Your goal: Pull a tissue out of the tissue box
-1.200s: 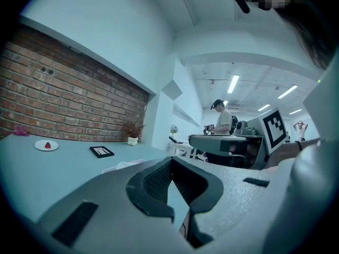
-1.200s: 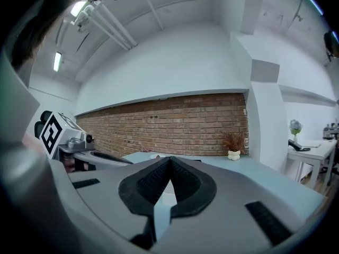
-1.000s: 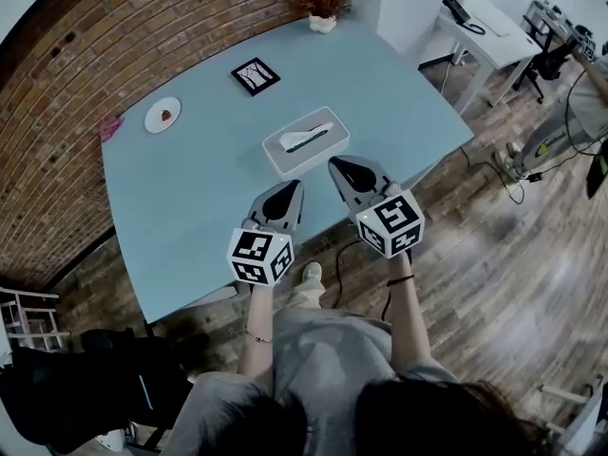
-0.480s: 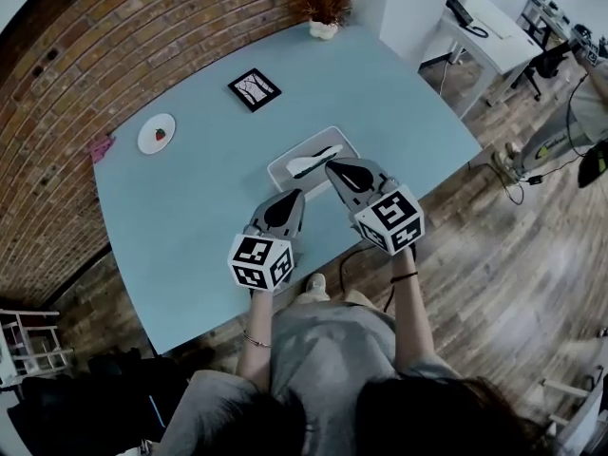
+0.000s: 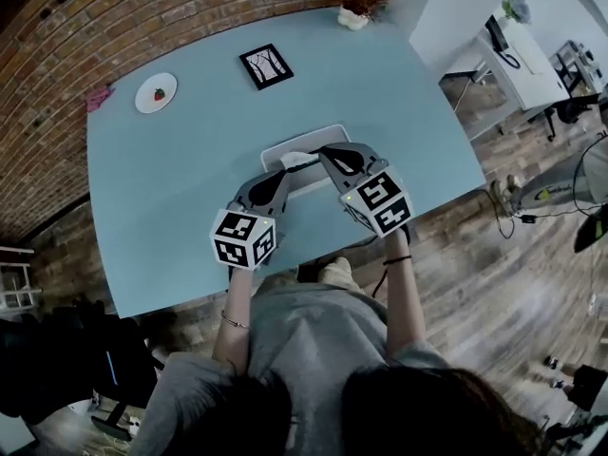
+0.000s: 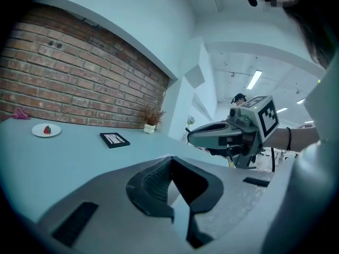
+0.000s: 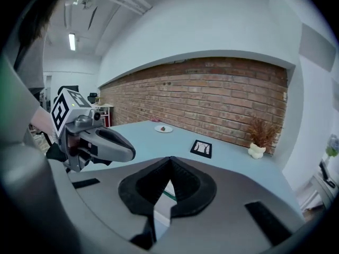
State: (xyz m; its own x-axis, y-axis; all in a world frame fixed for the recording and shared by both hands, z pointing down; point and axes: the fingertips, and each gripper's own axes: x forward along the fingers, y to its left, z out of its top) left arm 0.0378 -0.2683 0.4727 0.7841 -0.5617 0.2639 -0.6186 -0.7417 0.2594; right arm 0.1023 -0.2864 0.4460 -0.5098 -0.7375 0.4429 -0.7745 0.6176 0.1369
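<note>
The box [image 5: 306,135] lies just ahead, long side crosswise. The right gripper [image 5: 330,154] is nearer than the left gripper [image 5: 278,177]. Both are pressed together, empty.

Brick wall [image 5: 142,8] at 11 o'clock. Pale blue table [image 5: 171,179] centre. Wood floor [image 5: 494,283] at 4 o'clock. White desk [image 5: 518,60] at 2 o'clock. Strip lights [image 7: 71,41] overhead.

Matt table [image 5: 171,169], brick wall [image 5: 85,17], seemingly plastic tissue box [image 5: 328,133]

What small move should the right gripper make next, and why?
Probably open the right gripper. Its jaws are shut and empty over the tissue box, and they must part before they can close on the tissue that sticks out of it.
</note>
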